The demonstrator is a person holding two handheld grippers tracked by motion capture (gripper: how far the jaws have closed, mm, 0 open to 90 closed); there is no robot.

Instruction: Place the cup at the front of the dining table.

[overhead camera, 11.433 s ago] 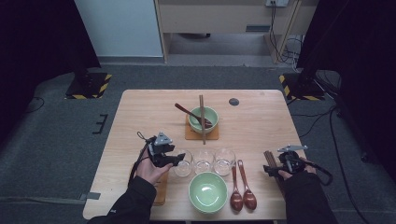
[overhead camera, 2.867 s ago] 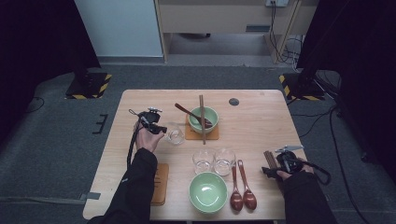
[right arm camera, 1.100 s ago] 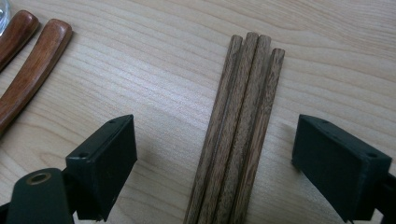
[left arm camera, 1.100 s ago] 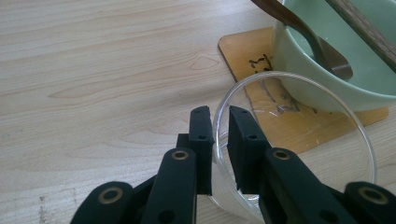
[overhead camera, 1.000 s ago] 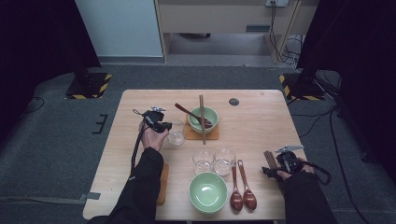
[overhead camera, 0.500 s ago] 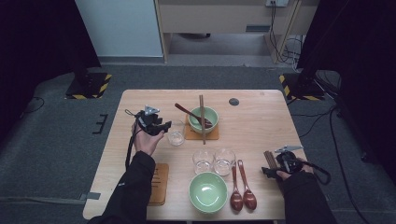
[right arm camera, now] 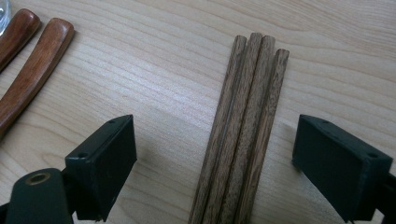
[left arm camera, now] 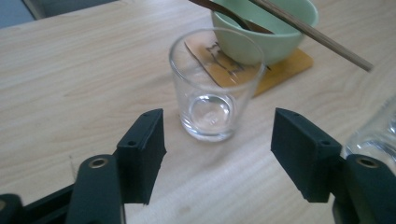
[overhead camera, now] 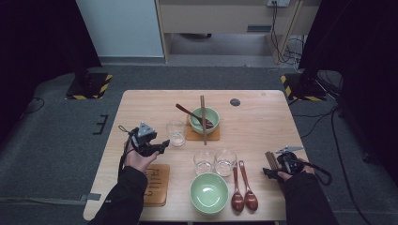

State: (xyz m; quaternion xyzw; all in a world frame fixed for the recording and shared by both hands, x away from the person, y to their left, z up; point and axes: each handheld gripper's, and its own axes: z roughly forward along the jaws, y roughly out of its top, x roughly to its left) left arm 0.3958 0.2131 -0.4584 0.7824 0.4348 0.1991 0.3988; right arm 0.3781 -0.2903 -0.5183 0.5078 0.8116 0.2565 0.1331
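Standing just ahead of the left gripper (left arm camera: 217, 163), the glass (left arm camera: 214, 84) is free; its jaws have just been opening wide.

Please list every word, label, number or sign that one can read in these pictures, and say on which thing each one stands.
No text can be read in full.
Coaster under the far bowl: dark printed marks, seen partly through the glass, too blurred to read.
Coaster at the near left of the table: dark marks, too small to read.
Floor plates beside the table: yellow and black warning stripes, no words.
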